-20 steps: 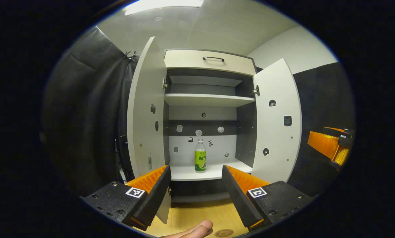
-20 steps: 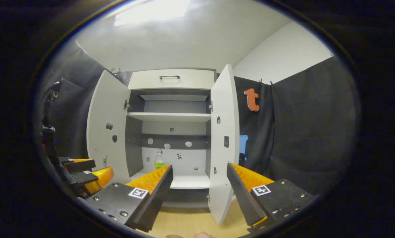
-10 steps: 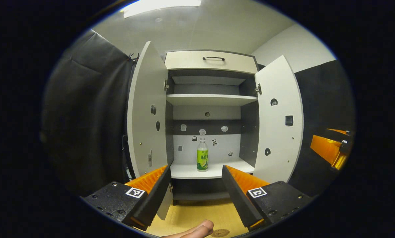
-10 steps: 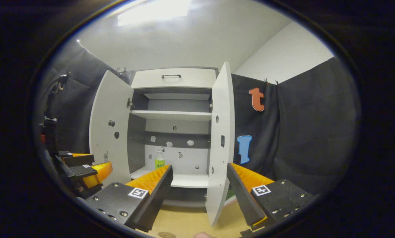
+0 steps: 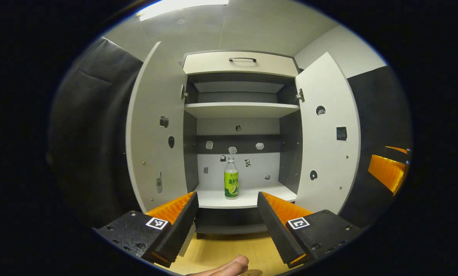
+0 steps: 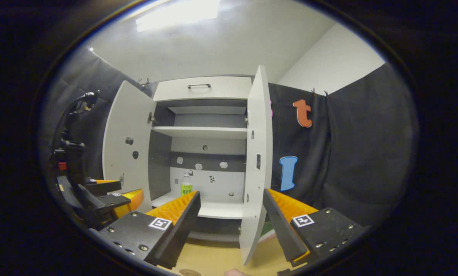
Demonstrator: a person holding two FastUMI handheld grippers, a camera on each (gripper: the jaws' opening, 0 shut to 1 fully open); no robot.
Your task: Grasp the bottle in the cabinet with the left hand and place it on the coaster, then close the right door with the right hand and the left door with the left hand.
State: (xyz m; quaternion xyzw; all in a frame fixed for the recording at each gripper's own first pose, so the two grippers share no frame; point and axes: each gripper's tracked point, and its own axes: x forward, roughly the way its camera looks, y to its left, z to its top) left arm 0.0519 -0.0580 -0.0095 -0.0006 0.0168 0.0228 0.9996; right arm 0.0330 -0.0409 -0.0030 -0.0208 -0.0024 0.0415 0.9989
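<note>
L gripper fingers spread wide, lined up w/ bottle so it fits between them; bottle upright on lower cabinet shelf, not gripped yet. R gripper also spread, idle near right door. Both doors open.

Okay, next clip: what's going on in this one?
A person holds a two-finger tool in each hand, facing a cabinet with both doors swung open. A green-labelled bottle stands upright on the bottom shelf, untouched. The left tool is open, aimed at the bottle and short of the shelf. The right tool is open too, near the edge of the right door, gripping nothing. Nothing has been grasped or closed yet.
</note>
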